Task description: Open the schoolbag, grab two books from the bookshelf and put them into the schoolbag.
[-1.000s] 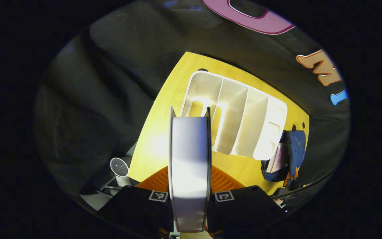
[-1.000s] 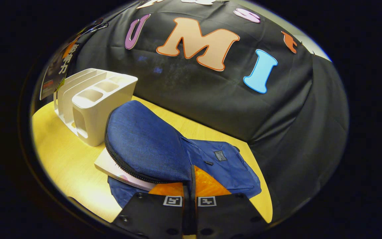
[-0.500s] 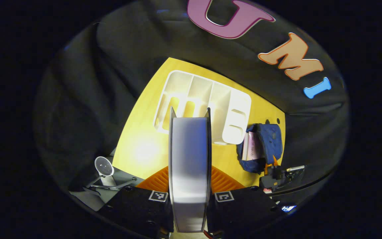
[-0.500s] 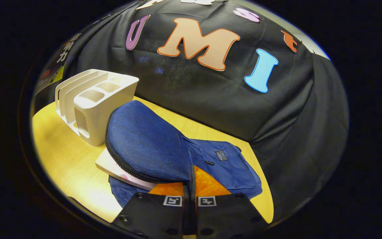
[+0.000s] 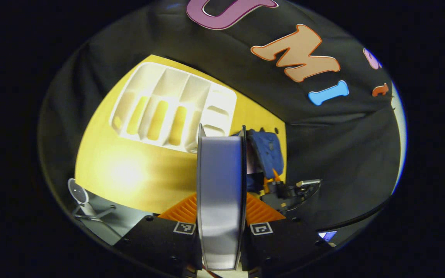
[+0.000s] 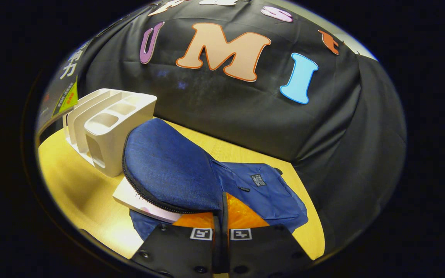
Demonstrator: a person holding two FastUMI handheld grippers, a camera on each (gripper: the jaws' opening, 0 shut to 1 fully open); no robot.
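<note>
1. Left gripper point(image 5: 220, 185): I see its jaws clamped on a book point(image 5: 219, 193), one finger on each cover. The book stands edge-on, pages toward the camera, held high above the table point(image 5: 129, 173).
2. Shelf point(image 5: 176, 110): white, slotted, on the table's far side against the wall cloth. From above I see its slots with nothing in them, table showing through the floor cutouts.
3. Bag point(image 6: 191, 173): blue, lying on the table just right of the shelf as the right gripper view has it. Its flap is lifted and the zip edge hangs open.
4. Right gripper point(image 6: 222, 216): fingers nearly together, pinching the edge of the flap and holding it up.
5. Second book point(image 6: 137, 199): pale cover, lying flat under the raised flap, one corner sticking out of the mouth toward the shelf.
6. In the left gripper view the bag point(image 5: 267, 154) sits just right of the held book, and the right gripper point(image 5: 284, 189) shows as a dark body at its near end.
7. A small stand point(image 5: 81, 199) with a round head sits off the table's near-left edge.
</note>
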